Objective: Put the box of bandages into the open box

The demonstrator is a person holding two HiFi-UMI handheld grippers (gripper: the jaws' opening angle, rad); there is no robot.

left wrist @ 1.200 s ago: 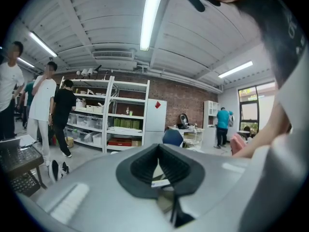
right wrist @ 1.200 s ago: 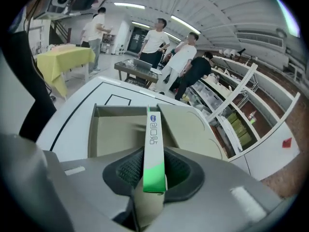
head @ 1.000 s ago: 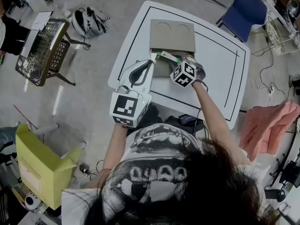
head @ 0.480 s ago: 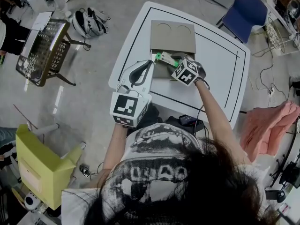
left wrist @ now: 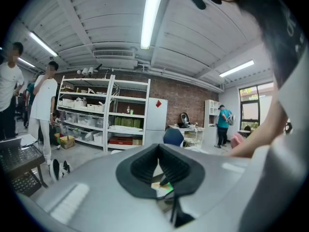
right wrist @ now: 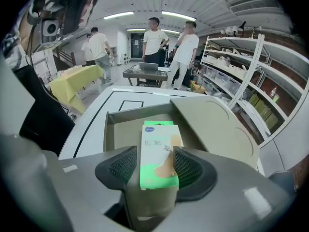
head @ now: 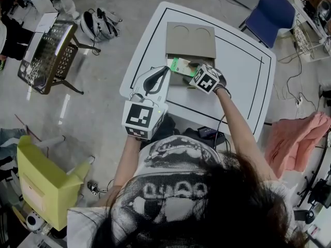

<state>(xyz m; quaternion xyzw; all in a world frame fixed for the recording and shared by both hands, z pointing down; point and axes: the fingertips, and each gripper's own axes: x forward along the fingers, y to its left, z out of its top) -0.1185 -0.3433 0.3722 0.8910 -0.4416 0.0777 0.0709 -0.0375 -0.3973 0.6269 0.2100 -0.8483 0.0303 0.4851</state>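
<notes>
Nearest, the left gripper (head: pixel 164 71) sits over the near edge of the counter (head: pixel 243 81), jaws pressed together with nothing in them. Just past it, the right gripper (right wrist: pixel 155 167): jaws clamped on the green-and-white bandage box (right wrist: pixel 157 146), held over the hollow of the open cardboard box (right wrist: pixel 110 129). The lid flap (head: pixel 190 39) is folded back beyond. A blue chair (head: pixel 271 12) stands at the far corner.

Bandage box (right wrist: pixel 158 151) in right claw (right wrist: pixel 155 162), over open box (right wrist: pixel 108 129).
</notes>
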